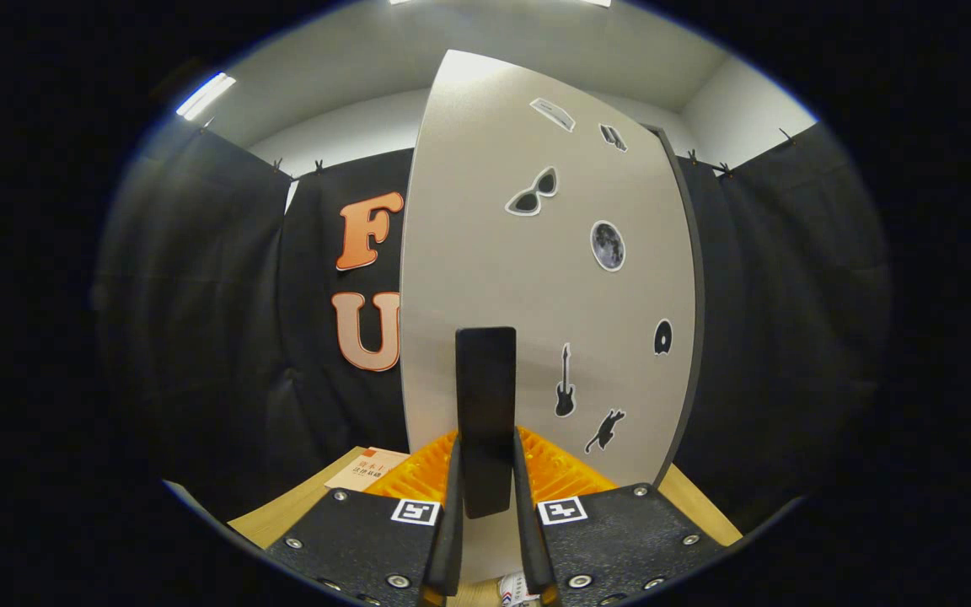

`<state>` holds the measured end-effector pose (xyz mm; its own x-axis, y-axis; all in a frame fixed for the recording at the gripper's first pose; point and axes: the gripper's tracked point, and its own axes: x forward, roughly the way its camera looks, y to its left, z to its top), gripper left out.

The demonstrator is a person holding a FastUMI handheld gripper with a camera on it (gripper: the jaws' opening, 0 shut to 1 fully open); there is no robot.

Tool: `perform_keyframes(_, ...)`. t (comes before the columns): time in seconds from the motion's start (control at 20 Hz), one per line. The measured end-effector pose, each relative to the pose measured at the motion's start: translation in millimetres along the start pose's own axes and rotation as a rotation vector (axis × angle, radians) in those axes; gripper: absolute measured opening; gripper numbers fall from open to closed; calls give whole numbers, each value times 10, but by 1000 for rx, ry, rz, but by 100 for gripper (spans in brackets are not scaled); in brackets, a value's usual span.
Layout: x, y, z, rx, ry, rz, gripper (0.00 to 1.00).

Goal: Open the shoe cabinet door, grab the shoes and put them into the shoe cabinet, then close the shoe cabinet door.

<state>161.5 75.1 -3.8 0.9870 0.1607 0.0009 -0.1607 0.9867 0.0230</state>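
Observation:
The shoe cabinet door is a tall pale panel with several small stickers on it, and it stands right in front of me. A dark upright bar handle sits low on the door. My gripper is shut on that handle, one finger pressed to each side of its lower half. A dark strip runs down the door's right side. I cannot tell whether the door is ajar. The cabinet's inside is hidden behind the door.
A wooden surface lies under the gripper, with a printed card on it to the left of the fingers. Black cloth booth walls stand on both sides of the door.

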Motion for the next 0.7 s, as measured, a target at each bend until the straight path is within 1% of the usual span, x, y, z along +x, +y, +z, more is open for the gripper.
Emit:
perform_keyframes(0.3, -259, -236, -15, -21, 1, -37, 28)
perform_keyframes(0.45, -408, -402, -20, -45, 3, -82, 28)
perform_keyframes(0.7, -553, -682, -30, -16, 12, -146, 28)
